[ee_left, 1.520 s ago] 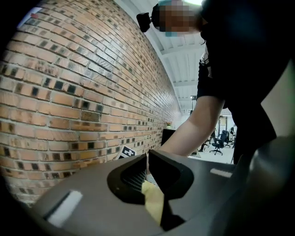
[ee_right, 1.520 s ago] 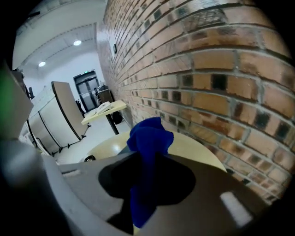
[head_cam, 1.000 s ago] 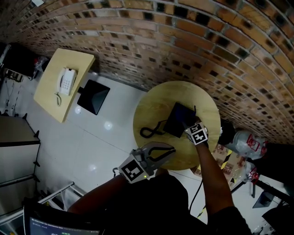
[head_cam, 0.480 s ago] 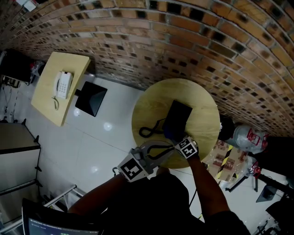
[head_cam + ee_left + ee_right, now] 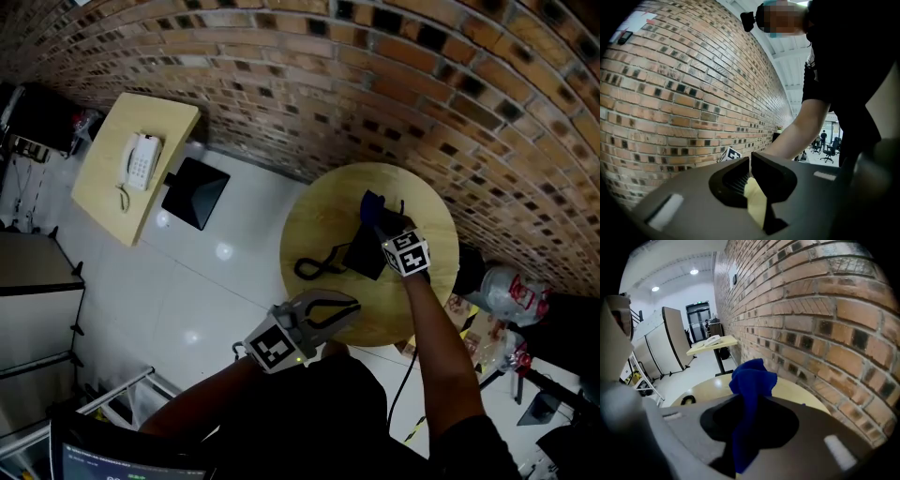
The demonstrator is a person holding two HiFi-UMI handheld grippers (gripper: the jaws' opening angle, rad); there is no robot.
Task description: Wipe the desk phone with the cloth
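One view, the head's, shows black phone (image 5: 361, 255); right claw (image 5: 751, 400) pinches cloth (image 5: 753, 376), left claw (image 5: 750, 163) closed

This looks like an office or a test room in an office building. A brick wall (image 5: 394, 75) stands over a white tiled floor (image 5: 206, 291). A desk (image 5: 112, 197) carries a white phone (image 5: 139, 162), a round table (image 5: 319, 220) a black phone (image 5: 364, 255). Office chairs (image 5: 829, 152), folding partitions (image 5: 670, 341) and ceiling lights (image 5: 694, 272) show farther off.
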